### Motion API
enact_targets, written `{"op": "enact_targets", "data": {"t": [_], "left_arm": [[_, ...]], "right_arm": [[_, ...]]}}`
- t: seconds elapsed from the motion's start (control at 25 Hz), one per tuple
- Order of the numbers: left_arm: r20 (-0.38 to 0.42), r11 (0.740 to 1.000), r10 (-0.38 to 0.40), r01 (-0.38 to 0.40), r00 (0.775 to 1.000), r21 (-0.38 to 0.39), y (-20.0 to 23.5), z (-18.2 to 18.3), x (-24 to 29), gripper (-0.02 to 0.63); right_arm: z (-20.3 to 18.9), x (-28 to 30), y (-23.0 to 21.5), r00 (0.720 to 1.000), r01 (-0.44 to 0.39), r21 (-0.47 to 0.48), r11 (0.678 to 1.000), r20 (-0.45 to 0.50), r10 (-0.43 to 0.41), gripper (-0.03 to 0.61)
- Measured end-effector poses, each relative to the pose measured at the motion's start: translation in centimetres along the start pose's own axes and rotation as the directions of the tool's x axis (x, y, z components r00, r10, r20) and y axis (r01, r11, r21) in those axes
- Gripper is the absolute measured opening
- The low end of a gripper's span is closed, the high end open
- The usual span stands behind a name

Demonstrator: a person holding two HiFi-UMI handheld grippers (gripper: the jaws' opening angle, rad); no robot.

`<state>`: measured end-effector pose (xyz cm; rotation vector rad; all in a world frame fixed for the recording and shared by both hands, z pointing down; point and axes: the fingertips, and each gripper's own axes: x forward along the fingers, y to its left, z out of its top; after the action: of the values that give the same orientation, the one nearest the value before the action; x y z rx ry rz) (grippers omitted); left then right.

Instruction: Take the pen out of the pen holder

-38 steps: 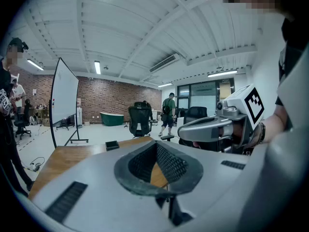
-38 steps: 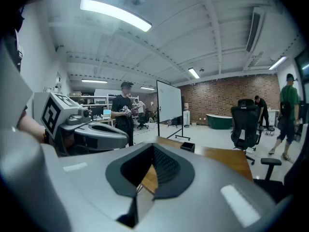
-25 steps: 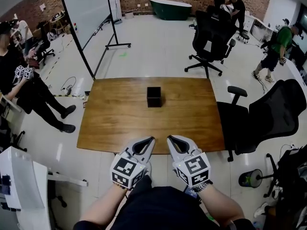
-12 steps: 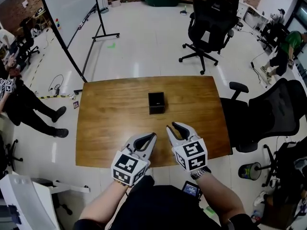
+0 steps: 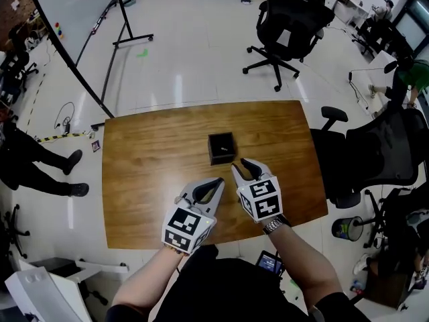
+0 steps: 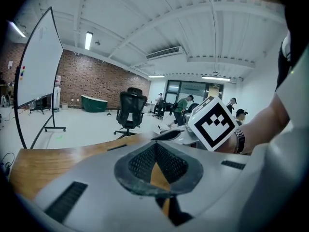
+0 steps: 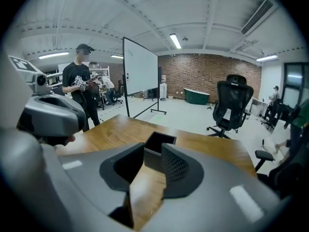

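A small black square pen holder stands near the middle of the wooden table. A thin pale streak inside it may be the pen; I cannot tell for sure. My right gripper hovers just in front of the holder, a little to its right. Its jaws are opening with nothing between them. In the right gripper view the pen holder shows straight ahead through the gap of the right gripper. My left gripper is over the table nearer to me, with its tips together. The left gripper holds nothing.
A black office chair stands close to the table's right edge, and another chair is beyond the far side. A whiteboard on a stand is at the far left. A seated person's legs are on the left.
Both grippers have moved forward from the table's near edge toward the pen holder. The right gripper's jaws have gone from shut to open. The left gripper stays shut.
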<state>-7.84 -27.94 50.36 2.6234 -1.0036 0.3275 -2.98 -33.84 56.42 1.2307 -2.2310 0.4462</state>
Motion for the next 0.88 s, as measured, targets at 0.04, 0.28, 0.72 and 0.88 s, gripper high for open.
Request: {"op": "enact_targets", "data": {"t": [0.04, 0.28, 0.72, 0.88], "left_arm": [[-0.005, 1.0, -0.007, 0.007, 1.0, -0.001, 0.5, -0.1, 0.4, 0.005], [-0.03, 0.999, -0.023, 0.022, 0.999, -0.044, 2.9, -1.1, 2.3, 0.005], [-0.051, 0.997, -0.009, 0.005, 0.999, -0.08, 5.5, -2.1, 2.7, 0.005], [-0.051, 0.997, -0.001, -0.002, 0.999, -0.076, 5.6, -2.0, 2.7, 0.005]], "right_arm": [[-0.2, 0.9, -0.3, 1.0, 0.005, 0.002, 1.0, -0.016, -0.005, 0.11], [-1.6, 5.3, -2.4, 0.995, 0.029, 0.02, 0.999, -0.099, -0.027, 0.112], [-2.9, 8.6, -3.8, 0.983, 0.053, 0.005, 0.999, -0.177, -0.051, 0.045], [-2.4, 8.3, -3.9, 0.985, 0.057, -0.005, 0.998, -0.164, -0.057, 0.04]]}}
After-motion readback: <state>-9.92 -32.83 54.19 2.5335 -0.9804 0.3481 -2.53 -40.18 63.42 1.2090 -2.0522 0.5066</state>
